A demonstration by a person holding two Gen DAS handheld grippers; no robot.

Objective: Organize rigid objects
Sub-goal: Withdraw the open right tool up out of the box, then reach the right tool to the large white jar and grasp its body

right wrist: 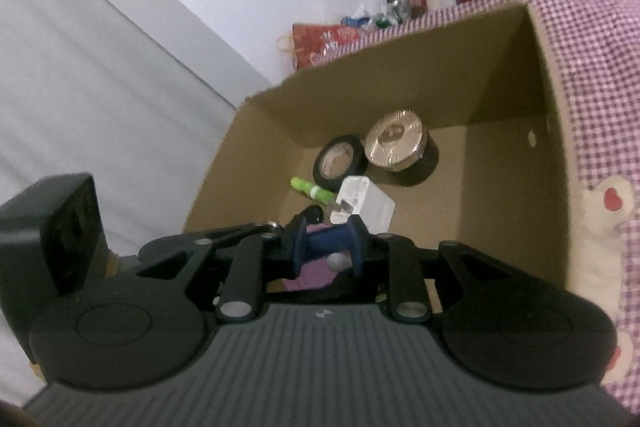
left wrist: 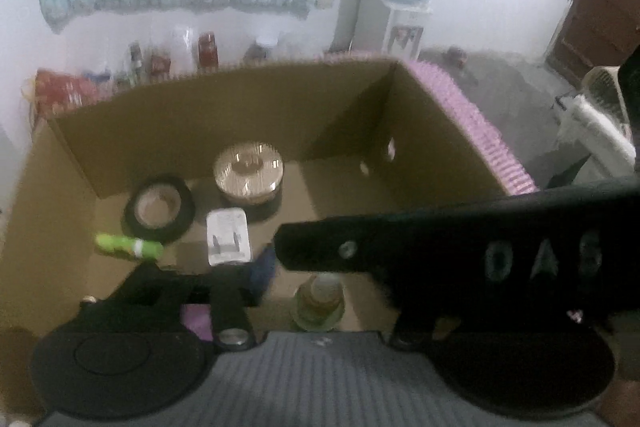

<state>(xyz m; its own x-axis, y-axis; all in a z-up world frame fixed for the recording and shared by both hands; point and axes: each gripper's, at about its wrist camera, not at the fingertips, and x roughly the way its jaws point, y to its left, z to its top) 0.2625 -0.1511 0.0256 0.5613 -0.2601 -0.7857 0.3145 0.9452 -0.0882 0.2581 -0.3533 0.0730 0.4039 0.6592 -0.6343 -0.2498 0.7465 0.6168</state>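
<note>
Right hand-held gripper [right wrist: 326, 249] squeezing small blue spool [right wrist: 326, 241] by thin middle, hovering just inside cardboard box [right wrist: 516, 75] near edge. Feeling light, hard, a bit slippery. Left hand-held gripper [left wrist: 260, 267] hanging half open, holding nothing.

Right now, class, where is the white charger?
In both views the charger lies on the box floor, just in front of the tape roll and right of the green tube.
</note>
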